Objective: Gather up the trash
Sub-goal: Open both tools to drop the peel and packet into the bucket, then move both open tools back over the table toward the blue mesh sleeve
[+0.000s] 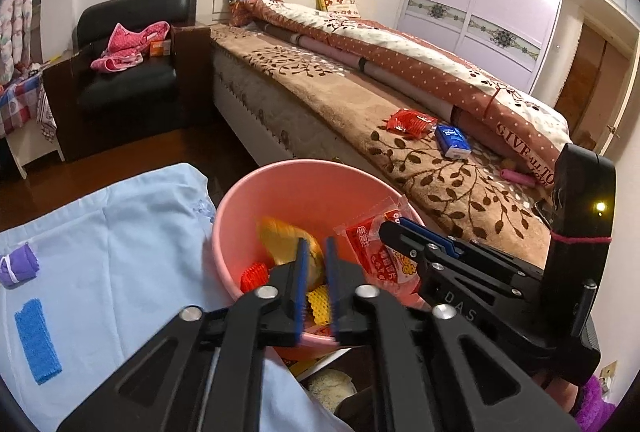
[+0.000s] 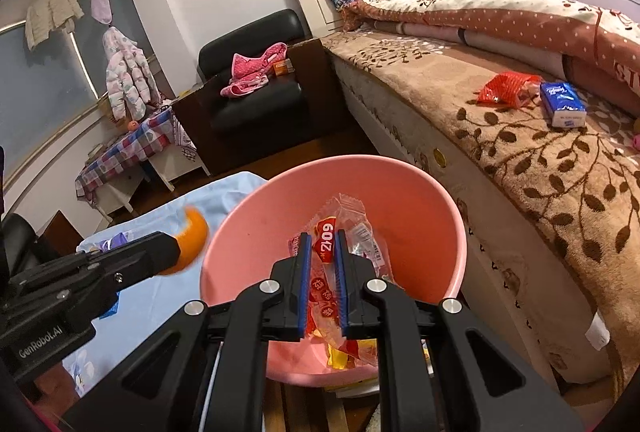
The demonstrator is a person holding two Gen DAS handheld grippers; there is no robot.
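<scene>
1. Our left gripper (image 1: 316, 244) is clenched on a piece of orange peel (image 2: 194, 236). The right wrist view shows the peel sticking out past the fingertips, just outside the left rim of the pink bin (image 2: 400, 191) and above the light blue cloth (image 1: 120, 252).
2. Our right gripper (image 2: 323, 236) is clamped on a red and clear snack wrapper (image 2: 332, 244). The wrapper hangs between the blue pads, above the inside of the bin.
3. In the bin we see a red mesh piece (image 1: 254, 274) against the near left wall and a yellow mesh piece (image 1: 318, 302) beside it, near the front wall.
4. The bin stands between the cloth and the long side edge of the bed (image 1: 360, 99).
5. On the bed, near that side edge, lies a red packet (image 1: 412, 121). A blue tissue pack (image 1: 452, 140) lies just beside it, towards the foot end.
6. On the cloth, near its left edge, we find a purple roll (image 1: 18, 266) and a blue strip (image 1: 38, 340), set apart from each other.
</scene>
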